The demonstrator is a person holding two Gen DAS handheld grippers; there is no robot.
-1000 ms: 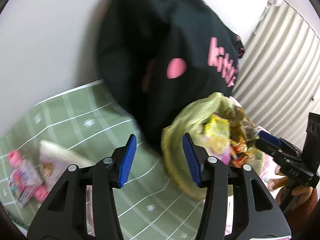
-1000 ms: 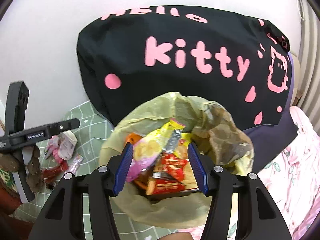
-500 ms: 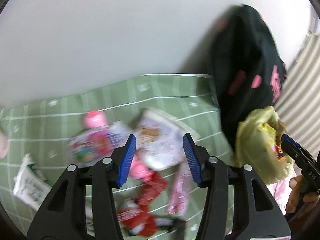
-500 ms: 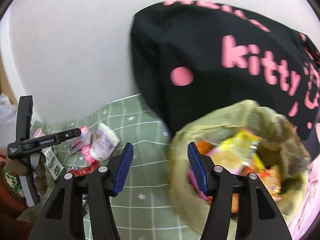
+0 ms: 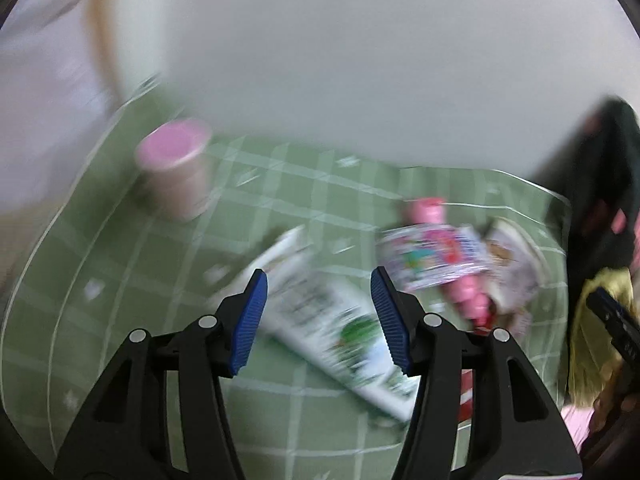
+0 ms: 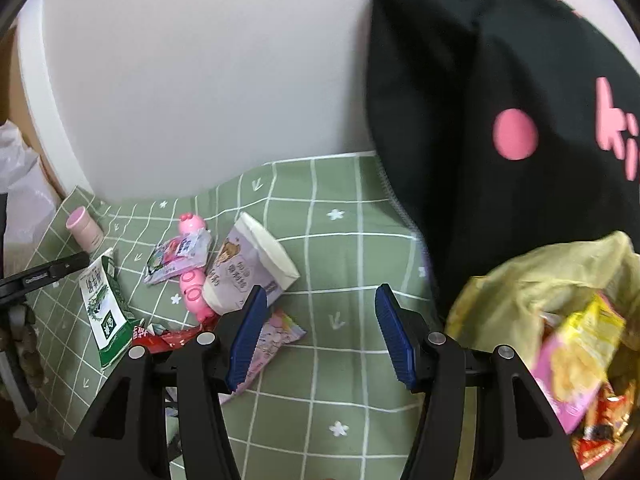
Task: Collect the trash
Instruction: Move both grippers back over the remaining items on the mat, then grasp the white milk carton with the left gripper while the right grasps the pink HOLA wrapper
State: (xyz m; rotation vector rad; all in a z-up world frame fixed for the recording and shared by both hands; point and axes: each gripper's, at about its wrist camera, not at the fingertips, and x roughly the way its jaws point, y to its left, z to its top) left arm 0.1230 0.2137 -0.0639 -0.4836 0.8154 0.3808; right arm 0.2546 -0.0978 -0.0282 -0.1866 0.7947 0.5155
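— Where's the trash?

— Scattered on the green checked cloth, which is soft and printed with white lines and small flowers. A flat white and green packet lies at the left edge of the heap. Beside it are a crinkly foil pouch, a glossy pink plastic toy bottle partly under that pouch, and a tapered paper cup tipped on its side, lilac with a white rim. A torn red wrapper and a pale pink wrapper lie nearest the camera.

— And the bag?

— A thin, wrinkled yellow plastic bag sits at the right, stuffed with shiny snack wrappers, against a black cloth with pink lettering.

— The claws?

— The right claw is spread wide and empty, above the cloth between the heap and the bag; its left pad overlaps the pink wrapper in view, though I can't tell whether it touches. The left claw is also spread wide, holding nothing, with the white and green packet framed between its ribbed blue pads.

— Anything unclear?

— The left view is smeared with blur. A small pink-lidded tub stands upright far back. The bag's lower part is cut off by the frame.
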